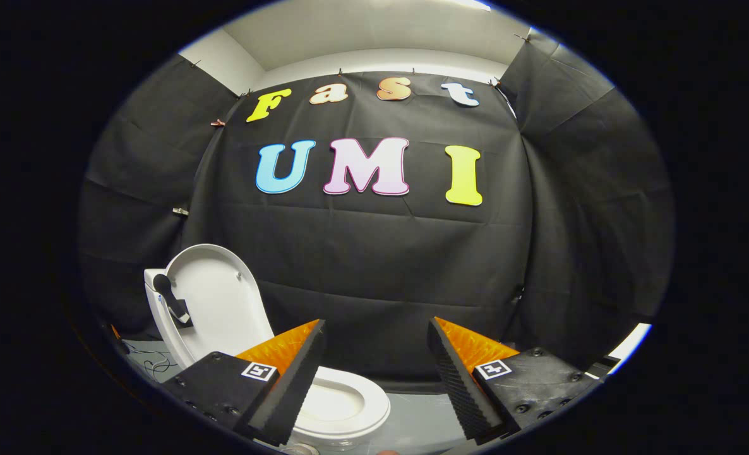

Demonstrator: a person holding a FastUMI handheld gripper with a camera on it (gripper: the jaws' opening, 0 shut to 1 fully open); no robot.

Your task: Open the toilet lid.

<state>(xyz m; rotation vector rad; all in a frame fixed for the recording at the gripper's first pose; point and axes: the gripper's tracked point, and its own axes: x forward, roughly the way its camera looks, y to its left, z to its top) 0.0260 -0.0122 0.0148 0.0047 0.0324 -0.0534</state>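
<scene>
The tool [374,332] is wide open, its two fingers spread well apart with nothing between them; each finger shows a black ribbed pad on its inner face, an orange wedge behind that, and a black body carrying a small square marker

Taking the toilet [324,404] as the landmark: it stands low and just ahead of the left finger [286,385], which overlaps the near left part of its seat. The white seat ring [368,404] lies flat on the bowl and its oval opening shows just to the right of that finger's pad

The toilet lid [223,303] is already raised. It stands upright at the back of the toilet, leaning slightly away, its pale inner face turned toward the tool, and it rises above and behind the left finger. Neither finger touches the lid or the seat as far as can be told

A black handle-like part [172,300] sits against the lid's left edge, at the side of the toilet's white rear body

The grey floor [412,420] spreads to the right of the toilet, between the fingers. Some thin dark cable [156,363] lies on the floor to the toilet's left. The black cloth wall [381,265] hangs close behind the toilet
</scene>
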